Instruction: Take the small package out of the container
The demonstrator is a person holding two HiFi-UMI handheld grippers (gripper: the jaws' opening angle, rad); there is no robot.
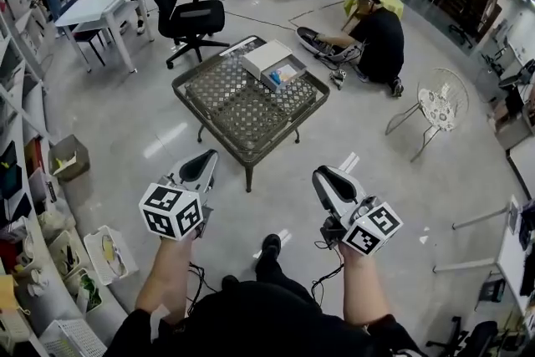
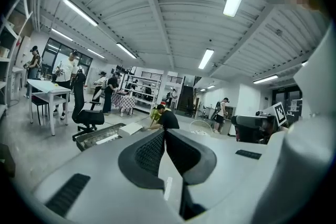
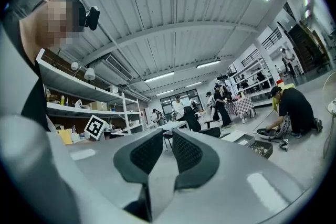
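Observation:
An open grey container (image 1: 288,79) stands on the far side of a low woven-top table (image 1: 242,117). A small blue package (image 1: 282,76) lies inside it, and a white lid (image 1: 266,56) rests beside it. Both grippers are held in the air well short of the table, over the floor. My left gripper (image 1: 202,165) is shut with nothing in it; in the left gripper view its pads meet at the tips (image 2: 164,131). My right gripper (image 1: 328,178) holds nothing, and its jaws (image 3: 168,132) stand slightly apart with a narrow gap.
A black office chair (image 1: 194,17) and a white table (image 1: 100,4) stand beyond the low table. A person in black (image 1: 378,38) crouches on the floor at right, near a white wire chair (image 1: 440,104). Shelving (image 1: 25,180) lines the left wall.

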